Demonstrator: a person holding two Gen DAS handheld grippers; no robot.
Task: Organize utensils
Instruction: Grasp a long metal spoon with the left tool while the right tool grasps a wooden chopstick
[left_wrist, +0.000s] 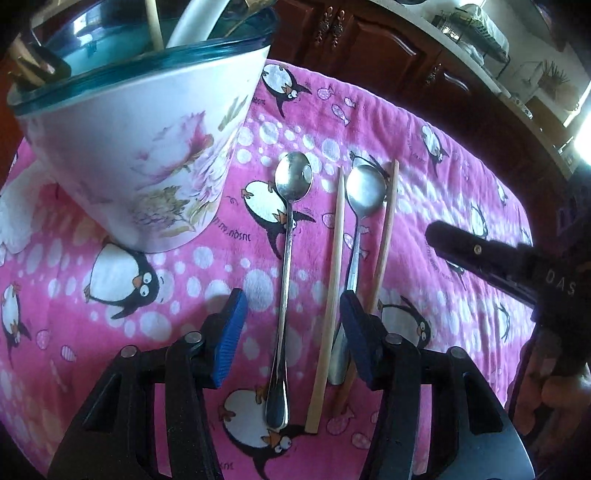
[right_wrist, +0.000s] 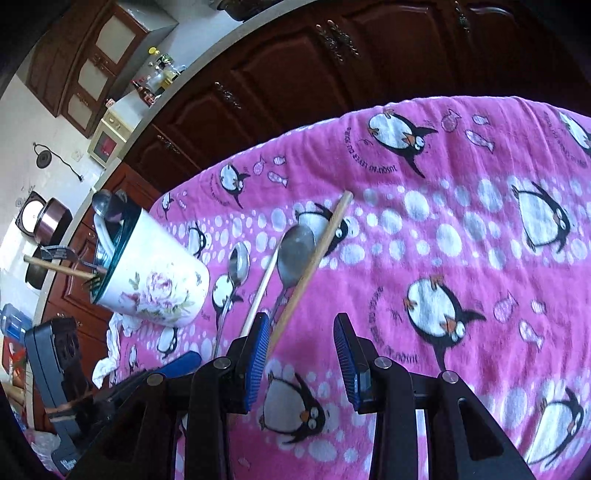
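A white floral cup with a blue rim stands at the upper left and holds several utensils. On the pink penguin cloth lie a long spoon, a pale chopstick, a shorter spoon and a second chopstick, side by side. My left gripper hangs low over them, open, with the long spoon's handle and the first chopstick between its blue pads, untouched. My right gripper is open over bare cloth, just right of the second chopstick.
A crumpled white napkin lies by the cup's base. Dark wooden cabinets stand beyond the table's far edge. The cloth to the right carries nothing. The right gripper's black body sits close to the utensils.
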